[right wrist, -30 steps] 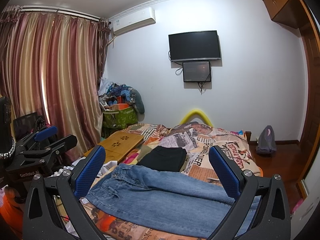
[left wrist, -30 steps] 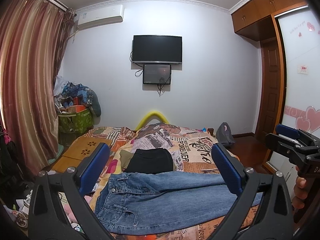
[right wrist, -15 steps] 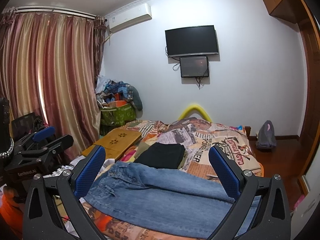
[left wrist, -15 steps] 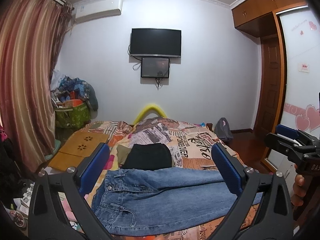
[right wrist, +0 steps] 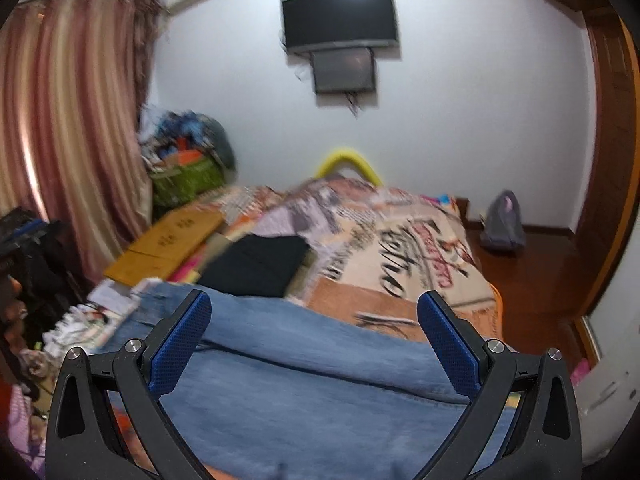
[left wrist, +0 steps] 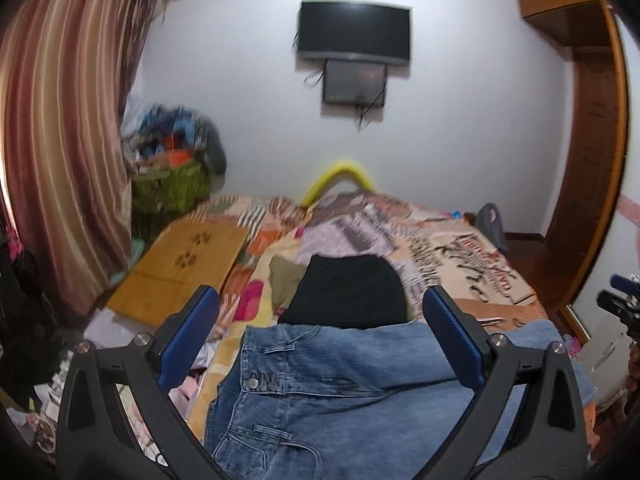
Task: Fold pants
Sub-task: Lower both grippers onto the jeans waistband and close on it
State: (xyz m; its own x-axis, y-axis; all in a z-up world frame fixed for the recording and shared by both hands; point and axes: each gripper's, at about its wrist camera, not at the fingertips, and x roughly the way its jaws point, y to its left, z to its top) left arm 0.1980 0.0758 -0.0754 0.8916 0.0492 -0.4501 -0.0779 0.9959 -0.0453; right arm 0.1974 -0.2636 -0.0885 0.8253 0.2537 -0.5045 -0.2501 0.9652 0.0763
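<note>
Blue jeans (left wrist: 340,392) lie flat across the near end of the bed, waistband to the left, legs running right. In the right wrist view the jeans' legs (right wrist: 320,392) fill the foreground. My left gripper (left wrist: 320,336) is open and empty, above the waistband end. My right gripper (right wrist: 314,340) is open and empty, above the legs. The right gripper also shows at the right edge of the left wrist view (left wrist: 622,300).
A folded black garment (left wrist: 348,296) lies on the patterned bedspread (left wrist: 460,248) just beyond the jeans. A wooden lap desk (left wrist: 180,264) rests on the bed's left side. Curtains (left wrist: 60,140), a green basket of clutter (left wrist: 172,188), a wardrobe (left wrist: 592,140) surround the bed.
Both grippers have moved forward and down toward the jeans, so the jeans now look larger and closer. Both stay open.
</note>
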